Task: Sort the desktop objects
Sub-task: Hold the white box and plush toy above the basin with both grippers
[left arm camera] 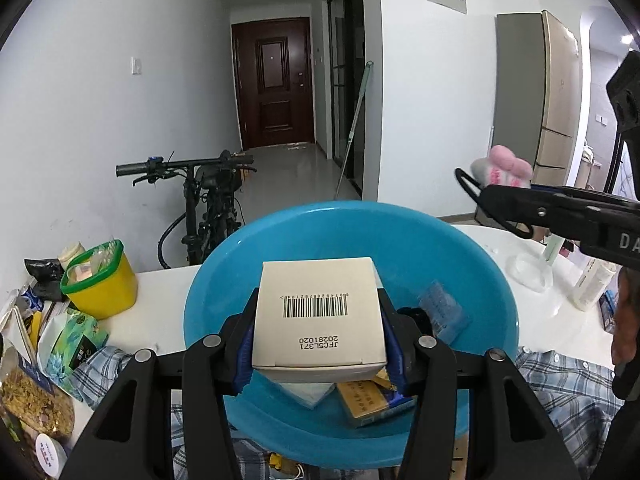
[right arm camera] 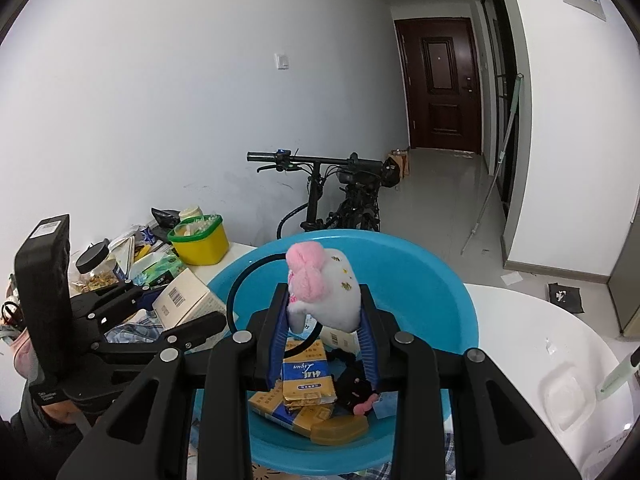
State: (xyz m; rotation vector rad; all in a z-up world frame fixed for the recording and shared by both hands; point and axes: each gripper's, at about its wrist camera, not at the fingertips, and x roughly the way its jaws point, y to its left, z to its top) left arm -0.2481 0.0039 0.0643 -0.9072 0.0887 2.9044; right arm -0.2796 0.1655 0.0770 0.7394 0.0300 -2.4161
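My left gripper is shut on a white cardboard box with a barcode and holds it above the blue plastic basin. The box also shows in the right wrist view. My right gripper is shut on a pink and white plush toy with a black loop, held above the same basin. The toy shows in the left wrist view. In the basin lie tissue packs, a black plush item and an amber case.
A yellow tub with a green rim, snack bags and a jar crowd the table's left side. A plaid cloth lies under the basin. A clear lid and a white bottle are on the right. A bicycle stands behind.
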